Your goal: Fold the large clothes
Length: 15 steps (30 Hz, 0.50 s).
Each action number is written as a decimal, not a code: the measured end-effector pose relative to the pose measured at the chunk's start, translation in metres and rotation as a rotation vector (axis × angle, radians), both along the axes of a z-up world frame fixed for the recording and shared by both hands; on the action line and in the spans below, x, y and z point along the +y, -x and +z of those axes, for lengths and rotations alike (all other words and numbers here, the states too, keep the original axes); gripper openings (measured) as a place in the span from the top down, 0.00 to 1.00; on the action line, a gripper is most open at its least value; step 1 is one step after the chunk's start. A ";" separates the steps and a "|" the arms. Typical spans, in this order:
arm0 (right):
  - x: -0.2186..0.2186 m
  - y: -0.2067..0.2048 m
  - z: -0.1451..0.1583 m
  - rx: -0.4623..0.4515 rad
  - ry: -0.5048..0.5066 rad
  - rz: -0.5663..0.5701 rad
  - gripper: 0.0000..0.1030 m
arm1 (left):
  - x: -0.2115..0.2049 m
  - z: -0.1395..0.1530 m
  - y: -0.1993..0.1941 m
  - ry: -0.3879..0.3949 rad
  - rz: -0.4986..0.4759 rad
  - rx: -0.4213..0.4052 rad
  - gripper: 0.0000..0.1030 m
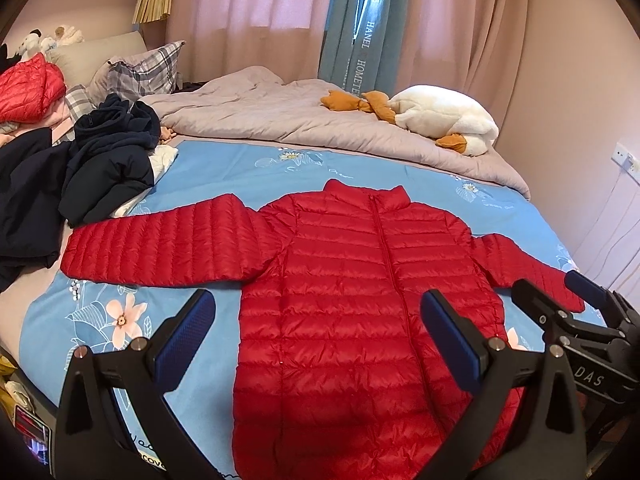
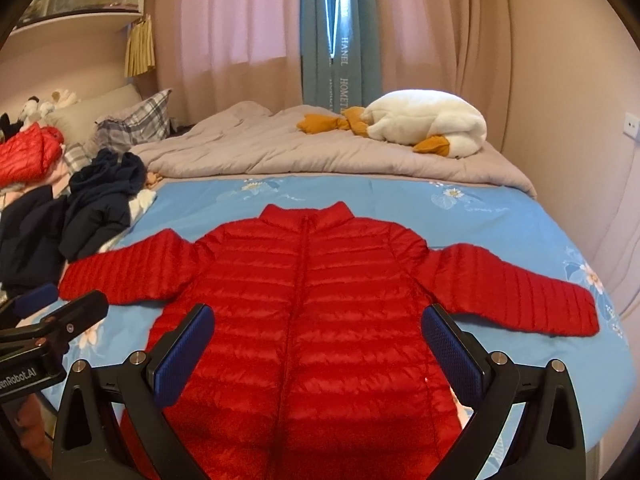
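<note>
Red jacket (image 1: 352, 304) flat | curtain (image 1: 362, 52) "HANEL HOMETE" | gripper (image 1: 576, 344) "DAS"

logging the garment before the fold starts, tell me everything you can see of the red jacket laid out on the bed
The red jacket is a quilted puffer with horizontal stitched channels and a slightly shiny shell. It has a short stand-up collar and a front zipper, closed as far as visible. It lies flat, front up, collar toward the curtains, both sleeves spread sideways, on the blue floral sheet. Its hem is out of view. Neither gripper touches it; the dark clothes pile sits near its left sleeve cuff.
</note>
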State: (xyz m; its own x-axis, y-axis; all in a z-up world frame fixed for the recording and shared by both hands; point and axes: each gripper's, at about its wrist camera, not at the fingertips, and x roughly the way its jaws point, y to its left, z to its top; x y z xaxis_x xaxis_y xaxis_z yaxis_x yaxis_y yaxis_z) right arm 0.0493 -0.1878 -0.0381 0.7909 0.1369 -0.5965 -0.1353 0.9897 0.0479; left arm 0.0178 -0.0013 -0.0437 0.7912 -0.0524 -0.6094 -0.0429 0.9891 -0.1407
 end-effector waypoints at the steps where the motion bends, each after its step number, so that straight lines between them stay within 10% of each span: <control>1: 0.000 0.000 0.000 0.002 -0.002 0.002 0.00 | 0.001 0.000 0.000 0.001 0.000 0.001 0.00; 15: 0.004 0.001 -0.001 0.026 -0.015 0.018 0.00 | 0.003 -0.003 -0.002 0.026 -0.014 0.019 0.00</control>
State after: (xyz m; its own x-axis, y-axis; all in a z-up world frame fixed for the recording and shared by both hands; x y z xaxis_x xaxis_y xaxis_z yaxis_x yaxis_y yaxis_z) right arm 0.0485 -0.1843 -0.0388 0.7727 0.1605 -0.6142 -0.1519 0.9861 0.0666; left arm 0.0194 0.0016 -0.0462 0.7785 -0.0792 -0.6227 -0.0320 0.9857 -0.1655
